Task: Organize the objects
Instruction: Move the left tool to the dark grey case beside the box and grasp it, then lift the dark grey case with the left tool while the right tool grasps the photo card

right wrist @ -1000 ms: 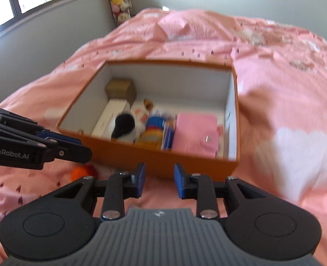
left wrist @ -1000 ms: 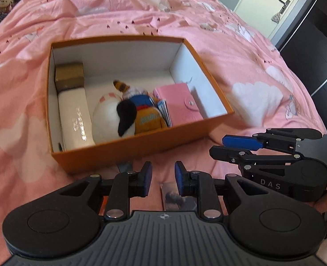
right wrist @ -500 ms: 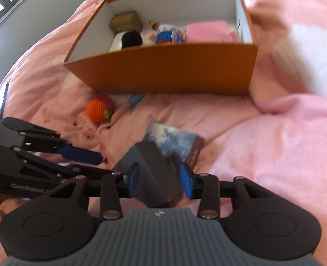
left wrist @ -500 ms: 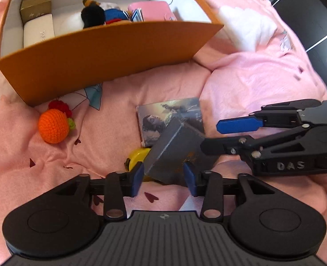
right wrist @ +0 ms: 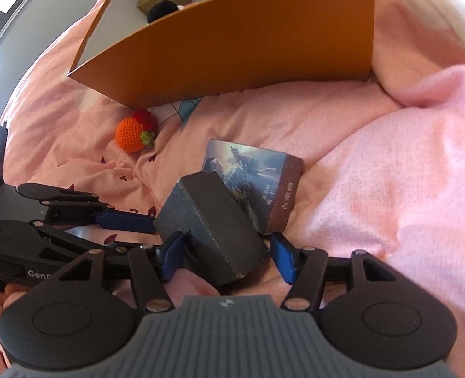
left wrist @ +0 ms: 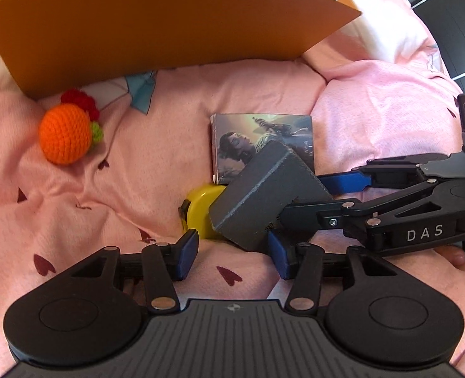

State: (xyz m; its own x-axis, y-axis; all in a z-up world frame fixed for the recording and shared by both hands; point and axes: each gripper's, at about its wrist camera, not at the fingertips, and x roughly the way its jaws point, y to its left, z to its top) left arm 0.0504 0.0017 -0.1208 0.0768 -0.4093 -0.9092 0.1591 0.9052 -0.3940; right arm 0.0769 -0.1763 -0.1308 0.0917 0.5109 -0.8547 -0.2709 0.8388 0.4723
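Beside grey box (left wrist: 265, 195): yellow thing (left wrist: 200, 209), left view only | both grippers' fingers spreading, box between

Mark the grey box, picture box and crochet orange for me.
grey box (left wrist: 264, 195): left wrist view, top face.
picture box (right wrist: 248, 167): right wrist view, printed top.
crochet orange (left wrist: 64, 132): left wrist view, orange body.

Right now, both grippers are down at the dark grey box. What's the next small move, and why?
Probably close the right gripper on the dark grey box: its opening jaws already straddle the box without pressing it, and the left gripper only borders it.
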